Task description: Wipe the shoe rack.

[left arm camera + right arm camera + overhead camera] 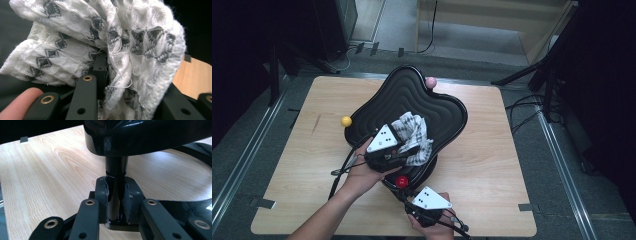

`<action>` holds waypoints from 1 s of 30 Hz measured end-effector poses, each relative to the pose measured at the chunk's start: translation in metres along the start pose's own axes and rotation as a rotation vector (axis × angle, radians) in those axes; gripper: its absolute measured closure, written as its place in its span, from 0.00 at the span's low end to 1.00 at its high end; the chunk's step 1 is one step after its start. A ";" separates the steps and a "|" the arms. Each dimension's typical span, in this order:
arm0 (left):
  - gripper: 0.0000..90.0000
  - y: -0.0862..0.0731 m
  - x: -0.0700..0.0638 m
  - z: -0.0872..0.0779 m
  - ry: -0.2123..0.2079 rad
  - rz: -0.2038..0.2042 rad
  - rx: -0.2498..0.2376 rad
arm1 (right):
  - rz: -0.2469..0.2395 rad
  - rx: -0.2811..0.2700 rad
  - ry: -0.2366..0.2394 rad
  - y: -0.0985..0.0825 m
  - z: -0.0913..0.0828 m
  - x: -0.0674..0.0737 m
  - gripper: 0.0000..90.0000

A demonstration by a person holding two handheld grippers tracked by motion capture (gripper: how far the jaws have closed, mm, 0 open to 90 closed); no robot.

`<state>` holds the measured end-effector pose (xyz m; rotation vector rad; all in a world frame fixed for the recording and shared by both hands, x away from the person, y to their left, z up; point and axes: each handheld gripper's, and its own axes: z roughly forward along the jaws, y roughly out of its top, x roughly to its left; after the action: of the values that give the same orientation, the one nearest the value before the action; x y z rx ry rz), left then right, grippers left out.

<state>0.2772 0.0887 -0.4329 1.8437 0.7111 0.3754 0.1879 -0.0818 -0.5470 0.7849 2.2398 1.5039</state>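
Black wavy-ribbed tray (412,95) stands at the centre of the wooden surface (492,165), raised on a black leg. Left tongs (404,150) are clenched on a white cloth with grey diamond pattern (412,135), bunched on the tray toward its 6 o'clock portion; in the left gripper view the cloth (112,45) is gathered in folds between the jaws, a fingertip (17,102) at the lower left. Right tongs (116,202) are clamped on the tray's black leg (116,167) just under the rim, at 6 o'clock of the tray, below the red ball (401,182). A yellow ball (346,121) sits at the 9 o'clock edge and a pink ball (430,81) at 12 o'clock. Judgement: wiping of the tray appears mid-course (cloth sits on the near part; the far ribs at 12 o'clock show no cloth on them). Likely left: the rest of the tray face, with the right tongs steadying.
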 end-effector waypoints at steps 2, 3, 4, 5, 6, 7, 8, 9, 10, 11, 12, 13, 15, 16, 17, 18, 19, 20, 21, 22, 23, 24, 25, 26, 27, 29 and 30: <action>0.78 0.006 0.002 0.003 0.015 0.002 -0.006 | -0.001 0.000 0.001 0.000 0.000 0.000 0.84; 0.78 0.010 0.005 0.005 0.042 -0.002 -0.028 | -0.001 0.000 0.001 0.000 0.000 0.000 0.84; 0.78 0.011 0.007 0.004 0.057 -0.004 -0.041 | -0.003 0.000 0.001 0.000 0.000 0.000 0.84; 0.80 0.013 0.010 0.004 0.069 -0.010 -0.056 | -0.003 0.000 0.001 0.000 0.000 0.000 0.84; 0.81 0.014 0.015 0.003 0.083 -0.028 -0.081 | -0.002 -0.001 0.001 0.000 0.000 0.000 0.84; 0.83 0.015 0.019 0.002 0.104 -0.040 -0.094 | -0.001 -0.001 0.001 0.000 0.000 0.000 0.84; 0.85 0.016 0.023 0.001 0.120 -0.050 -0.108 | -0.002 -0.002 0.002 0.000 0.000 0.000 0.84; 0.86 0.017 0.029 0.000 0.143 -0.069 -0.133 | -0.002 -0.001 0.003 0.000 0.000 0.000 0.84; 0.86 0.018 0.033 -0.001 0.160 -0.078 -0.148 | -0.004 -0.002 0.003 0.000 0.000 0.000 0.84; 0.86 0.020 0.039 -0.002 0.194 -0.100 -0.172 | -0.004 -0.002 0.003 0.000 0.000 0.000 0.85; 0.87 0.022 0.044 -0.002 0.221 -0.115 -0.191 | -0.003 -0.001 0.005 0.000 0.000 0.000 0.84; 0.87 0.025 0.050 -0.001 0.247 -0.130 -0.210 | -0.003 0.000 0.004 0.000 0.001 0.000 0.84; 0.87 0.031 0.060 0.000 0.288 -0.153 -0.236 | -0.004 0.000 0.004 0.000 0.001 0.000 0.84; 0.87 0.035 0.065 0.002 0.307 -0.158 -0.250 | -0.006 -0.001 0.002 0.000 0.001 0.000 0.84; 0.87 0.039 0.070 0.004 0.322 -0.156 -0.259 | -0.006 -0.001 0.003 0.000 0.001 0.000 0.84; 0.87 0.044 0.075 0.007 0.329 -0.156 -0.264 | -0.006 -0.001 0.002 0.000 0.001 0.000 0.84; 0.87 0.048 0.079 0.010 0.341 -0.154 -0.271 | -0.006 -0.001 0.003 0.000 0.001 0.000 0.84; 0.87 0.052 0.084 0.013 0.350 -0.154 -0.272 | -0.005 0.000 0.004 0.000 0.001 0.000 0.85; 0.86 0.057 0.088 0.017 0.354 -0.154 -0.266 | -0.005 0.000 0.004 0.000 0.001 0.000 0.84; 0.86 0.061 0.093 0.021 0.363 -0.159 -0.263 | -0.007 -0.002 0.003 0.000 0.001 0.000 0.84; 0.86 0.065 0.097 0.026 0.364 -0.160 -0.258 | -0.004 -0.001 0.006 0.000 0.001 0.000 0.84; 0.86 0.068 0.101 0.030 0.356 -0.167 -0.254 | -0.005 -0.001 0.006 0.000 0.001 0.000 0.84; 0.87 0.072 0.107 0.034 0.340 -0.182 -0.253 | -0.005 -0.001 0.007 0.000 0.001 0.000 0.84; 0.87 0.074 0.109 0.037 0.332 -0.189 -0.254 | -0.006 -0.002 0.007 0.000 0.001 0.000 0.84; 0.88 0.076 0.112 0.040 0.326 -0.192 -0.252 | -0.006 0.000 0.007 0.000 0.001 -0.001 0.85; 0.88 0.079 0.115 0.048 0.318 -0.190 -0.237 | -0.006 -0.002 0.009 0.000 0.001 -0.001 0.84; 0.88 0.079 0.117 0.050 0.318 -0.187 -0.230 | -0.008 -0.003 0.008 0.000 0.001 -0.001 0.84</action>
<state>0.4191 0.1056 -0.3874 1.5022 1.0051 0.6089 0.1891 -0.0819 -0.5475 0.7693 2.2431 1.5093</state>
